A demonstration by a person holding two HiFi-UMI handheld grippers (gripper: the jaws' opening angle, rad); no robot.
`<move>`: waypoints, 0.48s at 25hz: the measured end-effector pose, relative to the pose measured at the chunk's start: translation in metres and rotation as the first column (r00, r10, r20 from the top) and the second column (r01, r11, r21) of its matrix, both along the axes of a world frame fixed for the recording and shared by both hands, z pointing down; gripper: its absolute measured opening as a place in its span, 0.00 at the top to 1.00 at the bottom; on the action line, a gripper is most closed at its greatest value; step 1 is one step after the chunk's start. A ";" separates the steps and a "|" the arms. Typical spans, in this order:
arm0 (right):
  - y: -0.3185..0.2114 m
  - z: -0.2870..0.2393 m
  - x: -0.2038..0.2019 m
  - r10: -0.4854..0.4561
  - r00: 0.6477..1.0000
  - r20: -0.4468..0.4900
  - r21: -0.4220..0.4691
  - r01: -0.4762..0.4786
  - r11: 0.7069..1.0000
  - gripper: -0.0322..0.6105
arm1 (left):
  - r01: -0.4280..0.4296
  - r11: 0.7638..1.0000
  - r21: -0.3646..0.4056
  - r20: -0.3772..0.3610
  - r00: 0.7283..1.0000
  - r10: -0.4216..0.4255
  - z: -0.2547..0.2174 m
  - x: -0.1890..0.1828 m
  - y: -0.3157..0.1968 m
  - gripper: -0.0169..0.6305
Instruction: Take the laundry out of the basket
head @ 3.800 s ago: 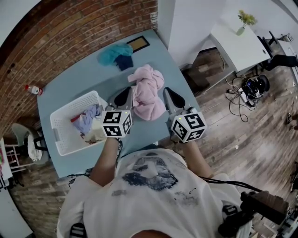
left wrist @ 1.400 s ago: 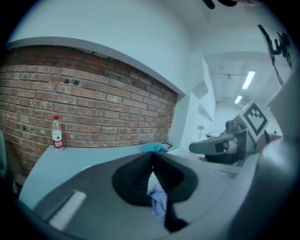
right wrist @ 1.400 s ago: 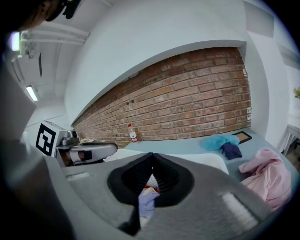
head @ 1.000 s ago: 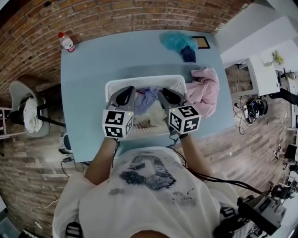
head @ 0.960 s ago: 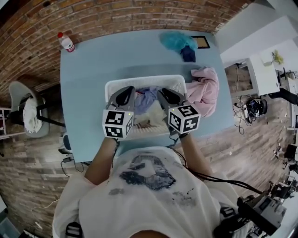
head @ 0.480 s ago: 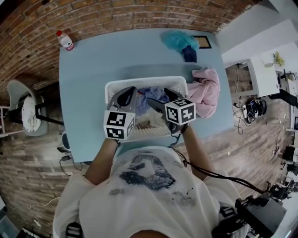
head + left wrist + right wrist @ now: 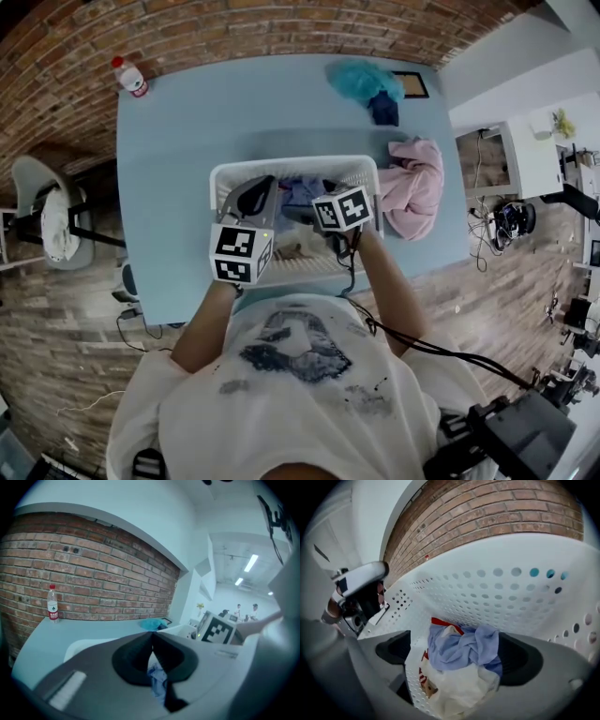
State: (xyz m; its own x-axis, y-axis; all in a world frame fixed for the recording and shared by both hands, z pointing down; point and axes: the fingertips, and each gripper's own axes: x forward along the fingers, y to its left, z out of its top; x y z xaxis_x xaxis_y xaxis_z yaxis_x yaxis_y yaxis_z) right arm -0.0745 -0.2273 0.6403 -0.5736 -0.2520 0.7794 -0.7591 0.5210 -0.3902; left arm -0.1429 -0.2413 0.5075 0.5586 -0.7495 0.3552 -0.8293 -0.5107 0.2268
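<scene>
The white perforated basket (image 7: 221, 174) stands on the blue table. Inside it lies a heap of laundry: a light blue cloth (image 7: 464, 645) on top of a white cloth (image 7: 457, 686), with a red edge showing behind. My right gripper (image 7: 457, 656) is tipped down into the basket, and its jaws have just been opening. They now stand wide on either side of the blue cloth without pressing on it. My left gripper (image 7: 151, 639) hovers over the basket's left half, shut and holding nothing. In the head view the right gripper (image 7: 300, 213) is mostly hidden under its marker cube.
A pink garment (image 7: 413, 187) lies on the table right of the basket. A teal cloth (image 7: 362, 81) on a dark blue one, and a small framed picture (image 7: 412, 84), lie at the far right corner. A bottle (image 7: 131, 78) stands at the far left by the brick wall.
The right gripper has dropped and tilted down into the basket, and its jaws have spread wide over the laundry. The left gripper has stayed where it was, shut.
</scene>
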 end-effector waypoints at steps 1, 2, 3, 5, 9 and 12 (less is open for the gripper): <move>0.000 0.007 0.000 -0.026 0.999 -0.032 0.001 0.026 1.000 0.05 | -0.003 1.000 -0.001 -0.001 1.000 0.003 0.000 0.001 0.000 0.99; 0.001 0.013 0.000 -0.056 0.996 -0.063 -0.001 0.056 0.998 0.05 | -0.005 1.000 0.000 -0.003 1.000 0.005 0.000 0.002 0.001 0.99; 0.002 0.019 -0.001 -0.089 0.992 -0.087 -0.006 0.088 0.996 0.05 | -0.007 1.000 0.001 -0.004 1.000 0.007 -0.001 0.002 0.001 0.99; 0.006 0.030 -0.003 -0.153 0.982 -0.115 -0.023 0.151 0.988 0.04 | -0.010 1.000 0.001 -0.004 1.000 0.010 -0.001 0.002 0.001 0.99; 0.017 0.050 0.000 -0.282 0.942 -0.179 -0.071 0.274 0.959 0.03 | -0.009 1.000 -0.004 0.001 1.000 0.009 0.000 0.000 0.001 0.99; 0.025 0.065 0.002 -0.365 0.900 -0.237 -0.112 0.348 0.931 0.03 | -0.006 1.000 -0.007 0.001 1.000 0.006 0.000 -0.002 -0.001 0.99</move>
State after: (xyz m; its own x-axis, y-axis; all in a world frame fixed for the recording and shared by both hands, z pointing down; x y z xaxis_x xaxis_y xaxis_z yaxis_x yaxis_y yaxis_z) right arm -0.0722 -0.2026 0.7053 -0.4000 -0.0106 0.9164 -0.6041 0.7550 -0.2550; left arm -0.1446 -0.2422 0.5073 0.5625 -0.7438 0.3611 -0.8267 -0.5137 0.2297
